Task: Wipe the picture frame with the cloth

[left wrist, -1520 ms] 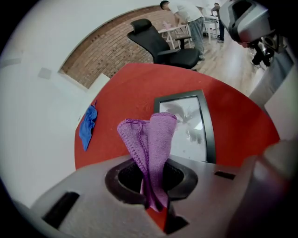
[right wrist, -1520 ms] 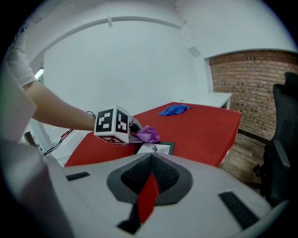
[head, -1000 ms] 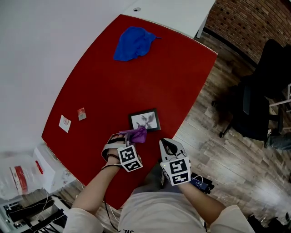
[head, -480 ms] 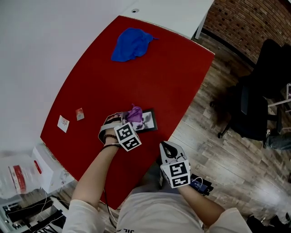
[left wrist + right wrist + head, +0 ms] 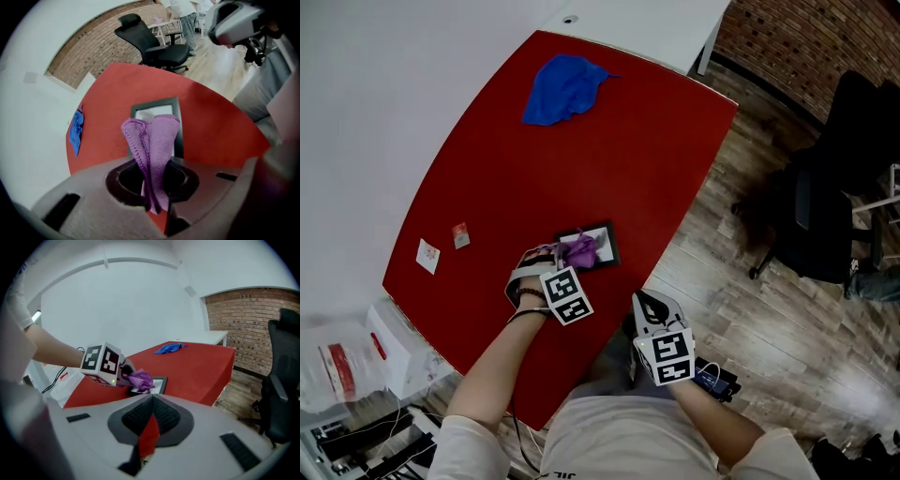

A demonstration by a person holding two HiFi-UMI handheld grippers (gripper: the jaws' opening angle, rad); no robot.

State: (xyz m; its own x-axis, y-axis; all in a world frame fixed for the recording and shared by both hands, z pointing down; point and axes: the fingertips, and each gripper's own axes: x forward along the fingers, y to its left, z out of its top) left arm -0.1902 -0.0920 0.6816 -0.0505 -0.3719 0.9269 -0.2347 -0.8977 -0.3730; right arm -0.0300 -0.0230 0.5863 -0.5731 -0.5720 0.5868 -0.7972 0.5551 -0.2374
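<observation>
Red table [image 5: 581,159] runs diagonally through the head view, white wall at left, wood floor [image 5: 750,281], brick wall [image 5: 797,47] and black office chair [image 5: 834,187] at right. Blue cloth [image 5: 562,89] lies bunched near the table's upper end. Two small cards [image 5: 427,255] lie near the left edge. Picture frame [image 5: 606,244] lies flat near the table's lower right edge. Left gripper [image 5: 555,262] sits just lower left of it, holding a purple cloth [image 5: 578,251] whose free end overlaps the frame's left half. Right gripper [image 5: 649,305] hangs off the table edge, lower centre, apart from the frame. Left gripper view: jaws clenched on the purple cloth [image 5: 152,140], which stands up folded between them. The picture frame [image 5: 157,105] shows directly behind it at centre, the blue cloth [image 5: 76,131] at far left, the chair [image 5: 150,42] at top and the right gripper [image 5: 234,23] at upper right. Right gripper view: right gripper [image 5: 152,401] has its jaws closed tip to tip with nothing between them, only a sliver of red table [image 5: 197,366] showing below the tips. Left of centre, the left gripper [image 5: 126,376] presses the purple cloth [image 5: 140,379] down over the picture frame [image 5: 159,383]; the cloth appears to touch it. The blue cloth [image 5: 169,348] lies at the table's far end, and the brick wall [image 5: 248,319] is at right.
</observation>
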